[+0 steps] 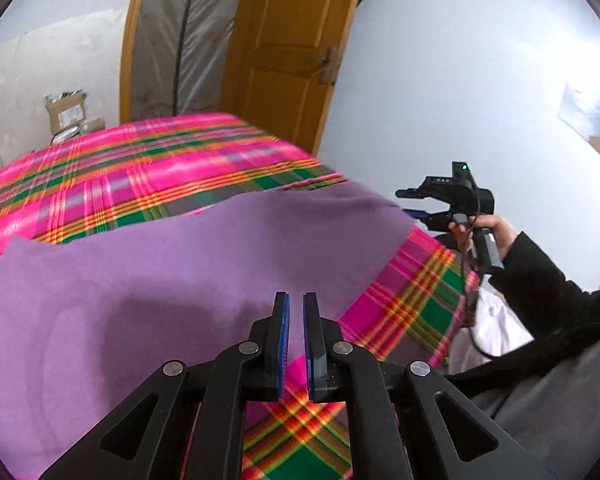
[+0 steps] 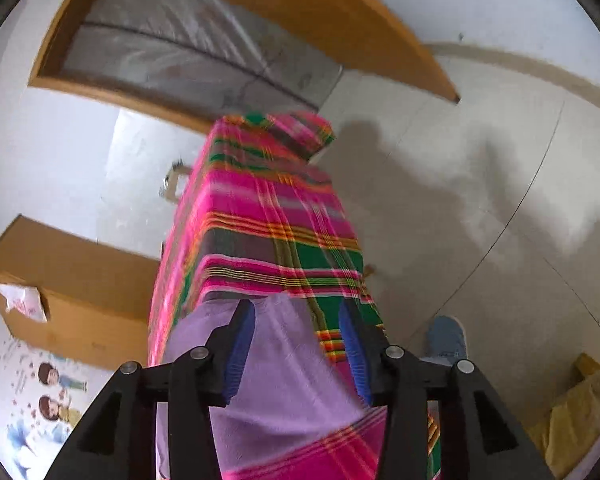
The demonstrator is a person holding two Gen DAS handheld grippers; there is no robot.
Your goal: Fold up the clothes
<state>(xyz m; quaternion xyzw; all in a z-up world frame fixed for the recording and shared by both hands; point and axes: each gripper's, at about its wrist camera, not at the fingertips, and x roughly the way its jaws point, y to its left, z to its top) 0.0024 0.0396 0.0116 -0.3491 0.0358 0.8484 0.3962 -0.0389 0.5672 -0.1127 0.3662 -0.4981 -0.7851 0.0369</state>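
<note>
Purple fleece-looking garment (image 1: 180, 264) is lying spread over a table draped in a loud pink-and-green plaid cloth (image 1: 112, 184), and it runs long-ways across the left wrist view, from the near left corner out toward the right edge of the table. Left gripper (image 1: 296, 308) sits right over the near hem, fingers almost together with just a thin slot between them and nothing in it as far as I can see; the garment edge lies just ahead of and under the tips. Right gripper (image 2: 298, 320) is at the other end, fingers spread wide with a fold of the same purple cloth (image 2: 284, 360) running up between them but not pinched. So honestly each hand is close to its own end, left maybe a touch nearer the hem. Can't tell if this piece is laid out flat or already folded over once, since the far edge looks doubled but blurry.
</note>
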